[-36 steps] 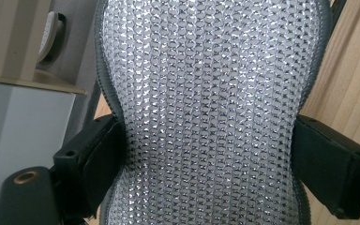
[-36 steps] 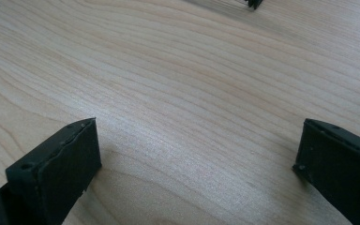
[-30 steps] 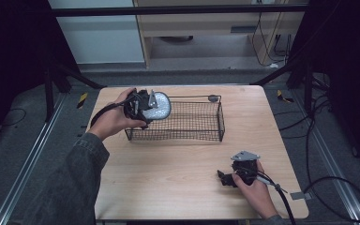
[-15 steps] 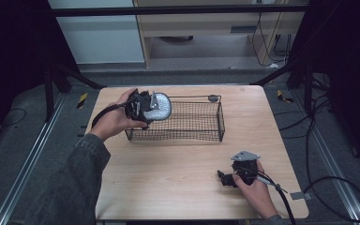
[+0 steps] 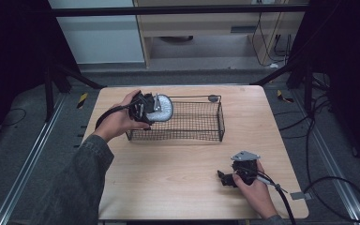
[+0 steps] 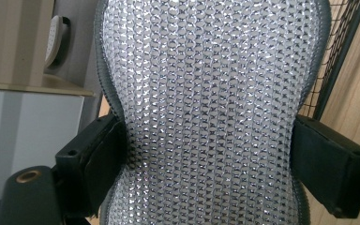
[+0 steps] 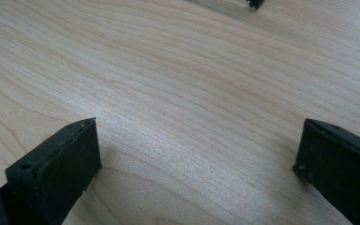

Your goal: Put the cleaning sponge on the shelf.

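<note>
The left gripper clamps one silver mesh pad at the 9 o'clock end of the one wire basket; its upper edge is cut off in the left gripper view. The right gripper rests at 5 o'clock on the table, jaws apart and empty.

Table: light wood, square, bare grain at near centre.
Floor rails: metal, along left and right of table.
Cabinet: pale, far left.
Loose cables: black, floor, right.

The high view looks down on the whole table; both gripper views sit close over it.
</note>
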### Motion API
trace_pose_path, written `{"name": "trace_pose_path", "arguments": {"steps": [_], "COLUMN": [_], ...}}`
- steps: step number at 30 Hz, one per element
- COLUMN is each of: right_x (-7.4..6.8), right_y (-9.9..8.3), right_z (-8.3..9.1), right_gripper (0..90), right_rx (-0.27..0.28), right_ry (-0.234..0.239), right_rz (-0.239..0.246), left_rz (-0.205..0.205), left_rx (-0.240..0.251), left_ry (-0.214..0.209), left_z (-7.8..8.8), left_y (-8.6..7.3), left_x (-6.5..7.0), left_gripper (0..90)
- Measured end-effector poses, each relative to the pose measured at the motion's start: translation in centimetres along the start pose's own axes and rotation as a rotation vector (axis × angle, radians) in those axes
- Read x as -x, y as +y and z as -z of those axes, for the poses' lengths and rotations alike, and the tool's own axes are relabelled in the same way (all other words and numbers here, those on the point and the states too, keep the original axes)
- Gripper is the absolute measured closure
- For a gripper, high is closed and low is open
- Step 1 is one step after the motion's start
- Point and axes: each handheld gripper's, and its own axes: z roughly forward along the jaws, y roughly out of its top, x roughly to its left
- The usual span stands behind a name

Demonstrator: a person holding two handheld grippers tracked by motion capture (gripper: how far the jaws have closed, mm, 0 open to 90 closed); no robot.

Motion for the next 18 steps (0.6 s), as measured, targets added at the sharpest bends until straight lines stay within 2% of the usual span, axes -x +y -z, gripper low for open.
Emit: {"name": "trace_pose_path", "arguments": {"steps": [18], "right_x": [0.0], "right_y": [0.0], "right_z": [0.0], "right_gripper": [0.4], "right_rx": [0.0], "right_ry": [0.0], "right_rz": [0.002], "left_rz": [-0.005], "left_rx": [-0.004], "left_ry": [-0.011], "left_z": [-1.3], "left_y": [0.0], "left_x": [0.1], "left_gripper": [13.3]}}
